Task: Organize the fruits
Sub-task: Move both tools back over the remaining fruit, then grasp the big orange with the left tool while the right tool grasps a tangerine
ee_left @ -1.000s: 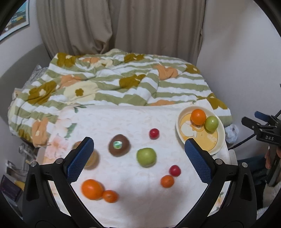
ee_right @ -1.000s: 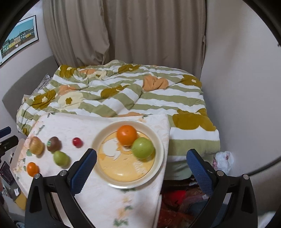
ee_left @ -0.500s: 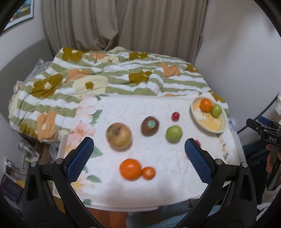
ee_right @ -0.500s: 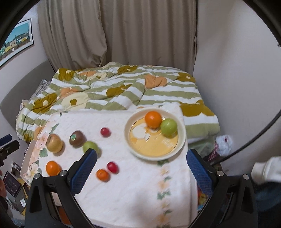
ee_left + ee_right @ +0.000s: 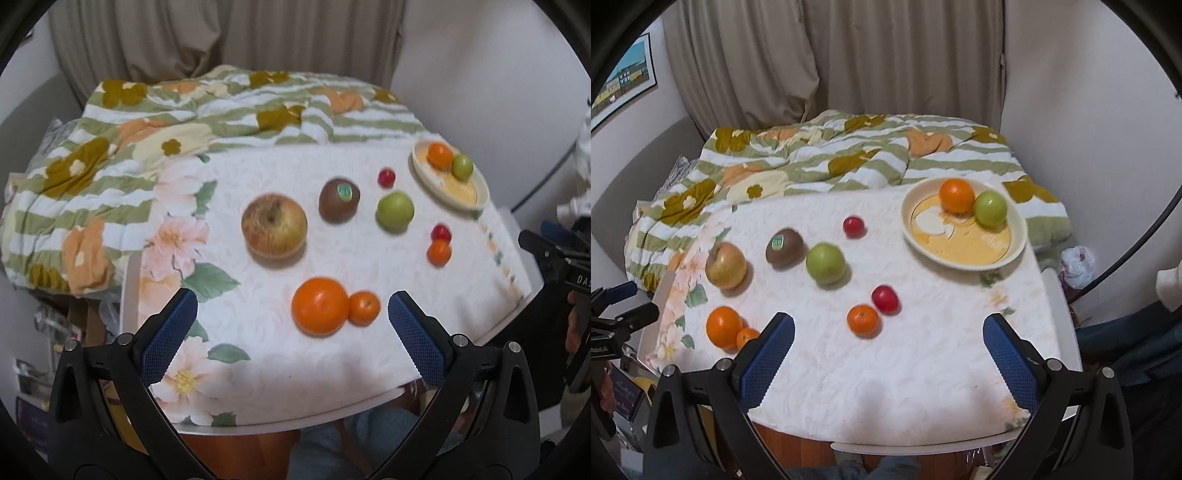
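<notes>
Fruits lie on a table with a white floral cloth [image 5: 258,354] [image 5: 923,369]. A yellow-red apple [image 5: 274,225] [image 5: 726,265], a brown kiwi [image 5: 339,200] [image 5: 784,247], a green apple [image 5: 395,212] [image 5: 826,263], two red cherry tomatoes [image 5: 853,226] [image 5: 885,298], a big orange [image 5: 320,306] [image 5: 724,327] and small oranges [image 5: 364,308] [image 5: 863,320] are loose. A cream plate [image 5: 476,192] [image 5: 960,254] at the far right holds an orange [image 5: 956,195] and a green fruit [image 5: 990,208]. My left gripper [image 5: 291,332] is open above the near edge, behind the oranges. My right gripper [image 5: 888,354] is open and empty.
A bed with a green-striped floral quilt [image 5: 221,107] [image 5: 849,147] lies behind the table, with curtains and walls beyond. The table's near edge [image 5: 923,446] is close below both grippers. The other gripper shows at the right edge of the left wrist view [image 5: 565,258].
Both grippers have pulled back and up from the table. The left view has shifted toward the apple and oranges; the right view has moved from over the plate to the whole table.
</notes>
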Demonstrator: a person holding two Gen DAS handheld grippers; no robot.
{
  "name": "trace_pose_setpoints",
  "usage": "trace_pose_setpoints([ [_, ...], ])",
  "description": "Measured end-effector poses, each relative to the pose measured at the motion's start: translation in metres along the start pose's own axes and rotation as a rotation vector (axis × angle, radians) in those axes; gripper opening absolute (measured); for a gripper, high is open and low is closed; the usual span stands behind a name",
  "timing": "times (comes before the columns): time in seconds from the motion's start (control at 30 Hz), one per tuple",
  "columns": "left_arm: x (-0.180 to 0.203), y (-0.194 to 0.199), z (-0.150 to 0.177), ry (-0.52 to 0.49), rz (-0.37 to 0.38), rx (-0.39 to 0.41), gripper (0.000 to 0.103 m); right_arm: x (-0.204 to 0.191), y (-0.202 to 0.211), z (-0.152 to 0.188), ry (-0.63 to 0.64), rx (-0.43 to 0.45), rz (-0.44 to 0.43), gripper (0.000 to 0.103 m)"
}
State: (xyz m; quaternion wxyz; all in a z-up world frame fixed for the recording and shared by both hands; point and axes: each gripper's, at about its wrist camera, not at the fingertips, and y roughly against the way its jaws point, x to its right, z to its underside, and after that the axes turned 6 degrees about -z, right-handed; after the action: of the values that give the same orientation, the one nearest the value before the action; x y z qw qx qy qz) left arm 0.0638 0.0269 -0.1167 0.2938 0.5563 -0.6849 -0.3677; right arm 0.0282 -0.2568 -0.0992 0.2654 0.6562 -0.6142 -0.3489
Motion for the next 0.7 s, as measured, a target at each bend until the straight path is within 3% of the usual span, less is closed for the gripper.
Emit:
trace_pose_setpoints([
  [0.4, 0.013, -0.07, 0.029, -0.159, 0.02, -0.06, 0.103, 0.0, -0.069, 0.026, -0.006, -0.106, 0.007, 0.102],
  [0.5, 0.02, -0.084, 0.035, -0.209, 0.027, -0.093, 0.096, -0.001, -0.08, 0.029, -0.01, -0.129, 0.004, 0.102],
  [0.7, 0.033, -0.093, 0.035, -0.296, 0.022, -0.087, 0.094, -0.004, -0.095, 0.032, -0.005, -0.158, -0.001, 0.101],
])
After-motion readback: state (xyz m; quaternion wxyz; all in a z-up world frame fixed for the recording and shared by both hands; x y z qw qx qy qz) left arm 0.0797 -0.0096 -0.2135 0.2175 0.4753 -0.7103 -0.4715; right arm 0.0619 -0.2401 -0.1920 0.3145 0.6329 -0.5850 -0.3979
